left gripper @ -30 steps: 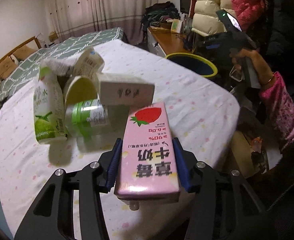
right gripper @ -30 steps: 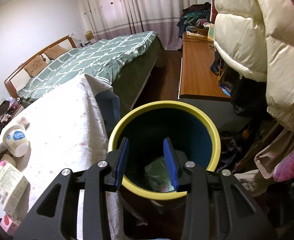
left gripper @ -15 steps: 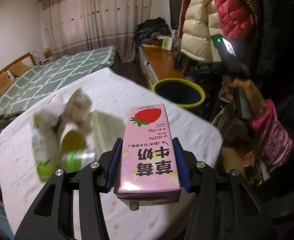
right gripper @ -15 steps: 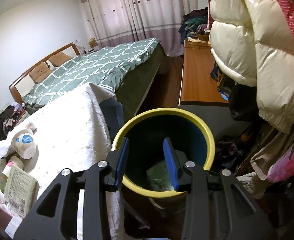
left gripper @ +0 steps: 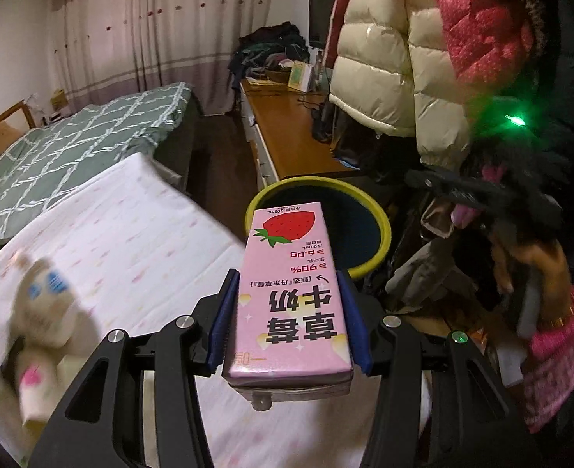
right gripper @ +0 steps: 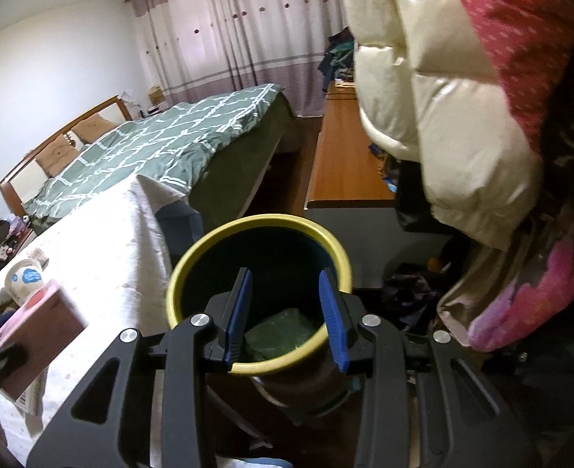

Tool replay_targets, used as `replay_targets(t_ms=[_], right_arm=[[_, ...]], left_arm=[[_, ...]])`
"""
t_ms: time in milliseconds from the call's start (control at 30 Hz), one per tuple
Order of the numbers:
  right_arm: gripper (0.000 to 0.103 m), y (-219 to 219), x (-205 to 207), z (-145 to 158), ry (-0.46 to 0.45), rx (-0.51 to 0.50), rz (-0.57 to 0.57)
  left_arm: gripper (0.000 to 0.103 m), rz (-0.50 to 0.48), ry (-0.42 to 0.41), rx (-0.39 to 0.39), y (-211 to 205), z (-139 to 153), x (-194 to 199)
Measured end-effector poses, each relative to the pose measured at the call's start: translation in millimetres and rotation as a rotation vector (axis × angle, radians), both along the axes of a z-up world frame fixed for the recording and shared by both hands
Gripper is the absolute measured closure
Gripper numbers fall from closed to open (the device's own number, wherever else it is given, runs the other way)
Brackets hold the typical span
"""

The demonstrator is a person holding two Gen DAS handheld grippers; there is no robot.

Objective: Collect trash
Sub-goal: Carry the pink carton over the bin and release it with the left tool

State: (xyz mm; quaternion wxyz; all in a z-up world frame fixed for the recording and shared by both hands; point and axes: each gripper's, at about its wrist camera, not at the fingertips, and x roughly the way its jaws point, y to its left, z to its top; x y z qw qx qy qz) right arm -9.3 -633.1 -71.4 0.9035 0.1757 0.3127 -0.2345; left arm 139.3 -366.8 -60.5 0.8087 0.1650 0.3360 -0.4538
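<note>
The left gripper (left gripper: pixel 287 319) is clamped on a pink carton (left gripper: pixel 290 296) with a strawberry printed at its far end; the blue pads (left gripper: pixel 224 323) press on both long sides and the carton is held flat, its far end reaching over the near rim of the bin (left gripper: pixel 380 226). The bin is dark inside with a yellow rim and stands on the floor just right of the table (left gripper: pixel 131 226), which is covered by a white dotted cloth. At the table's left edge lies a blurred white cup (left gripper: pixel 41 300). On the right of the left view a hand (left gripper: pixel 528 261) in a pink sleeve grips a black handle. From the right wrist, the right gripper (right gripper: pixel 285 316) hangs above the bin (right gripper: pixel 193 265), its jaws apart with nothing between them; through the gap a green packet (right gripper: pixel 283 331) shows at the bottom of the bin. At the left of this view the carton (right gripper: pixel 33 335) appears over the table (right gripper: pixel 103 241), with the cup (right gripper: pixel 23 277) beyond it. A green quilted bed (right gripper: pixel 170 144) lies farther back, a wooden desk (right gripper: pixel 345 163) to its right, and a cream coat (right gripper: pixel 442 97) hangs near on the right.
</note>
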Motion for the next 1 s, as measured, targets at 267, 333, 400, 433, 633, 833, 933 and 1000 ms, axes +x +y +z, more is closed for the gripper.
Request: replay_targets(t_ms=[267, 333, 400, 433, 633, 833, 933, 1000], right_arm=[[0.068, -11.2, -15.3, -16.4, 0.035, 0.006, -0.029], [0.068, -12.1, -17.8, -19.0, 0.045, 0.003, -0.034], [0.068, -14.0, -21.6, -21.4, 0.050, 0.007, -0.038], [0.068, -15.0, -23.1, -22.1, 0.053, 0.006, -0.041], [0.068, -17.2, -31.1, -24.3, 0.059, 0.009, -0.055], [0.068, -5.8, -30.5, -21.5, 0.053, 0.011, -0.035], [0.068, 5.0, -27.2, -20.2, 0.053, 0.011, -0.011], [0.068, 12.4, -23.3, -18.6, 0.053, 0.011, 0.009]], left_arm=[[0.053, -0.003, 0.034, 0.059, -101.6, -23.3, 30.9], [0.053, -0.001, 0.050, 0.076, -117.4, -31.9, 37.2], [0.053, 0.001, 0.060, 0.098, -136.9, -41.0, 43.4], [0.053, 0.003, 0.061, 0.106, -143.1, -44.6, 45.2], [0.037, 0.038, 0.035, 0.122, -164.4, -59.0, 51.1], [0.032, 0.079, 0.013, 0.042, -123.3, -27.0, 46.3], [0.024, 0.107, -0.044, -0.017, -78.3, 3.0, 29.4], [0.021, 0.123, -0.076, -0.037, -51.9, 16.7, 19.0]])
